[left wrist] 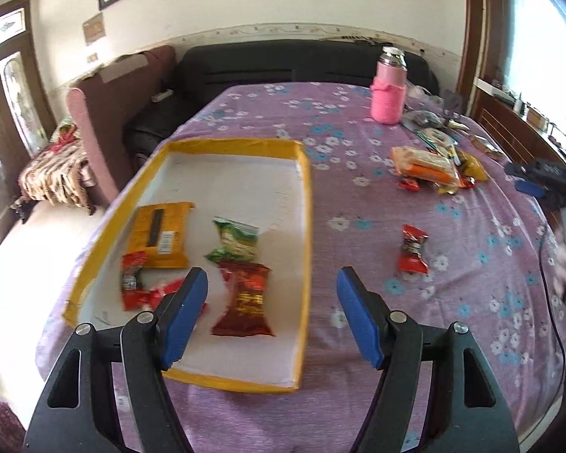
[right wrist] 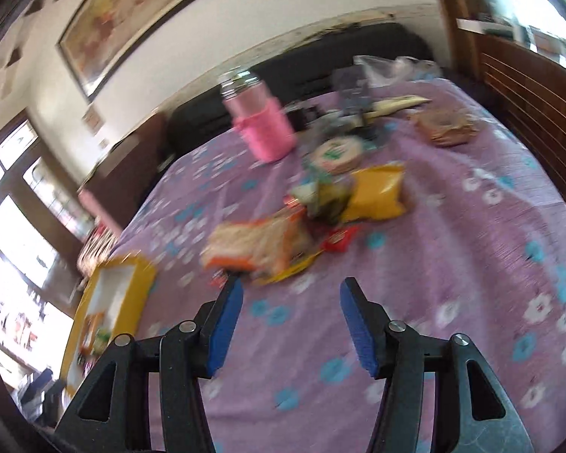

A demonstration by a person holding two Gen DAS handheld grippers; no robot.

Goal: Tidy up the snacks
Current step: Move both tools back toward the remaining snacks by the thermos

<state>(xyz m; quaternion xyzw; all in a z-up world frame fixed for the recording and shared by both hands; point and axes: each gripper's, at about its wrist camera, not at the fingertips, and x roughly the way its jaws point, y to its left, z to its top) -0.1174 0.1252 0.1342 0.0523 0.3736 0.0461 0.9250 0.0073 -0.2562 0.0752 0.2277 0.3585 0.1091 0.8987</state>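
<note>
A yellow-rimmed white tray [left wrist: 305, 204] lies on the purple flowered tablecloth. In it are an orange packet [left wrist: 162, 234], a green packet [left wrist: 233, 239], a dark red packet [left wrist: 245, 294] and small red wrappers [left wrist: 136, 283]. My left gripper [left wrist: 273, 290] hovers open over the tray's near right edge, nothing between its blue pads. A lone red snack [left wrist: 413, 249] lies right of the tray. My right gripper [right wrist: 290, 302] is open and empty, short of a blurred snack pile: an orange-and-white packet [right wrist: 256, 245], a yellow bag [right wrist: 377, 192], a small red wrapper [right wrist: 337, 239].
A pink-sleeved bottle [left wrist: 388, 94] stands at the table's far side. A round lidded cup [right wrist: 336, 154] and a brown packet [right wrist: 447, 128] lie beyond the pile. A dark sofa [left wrist: 283, 60] sits behind the table, a wooden headboard [right wrist: 539, 94] on the right. The tray [right wrist: 113, 294] shows at left.
</note>
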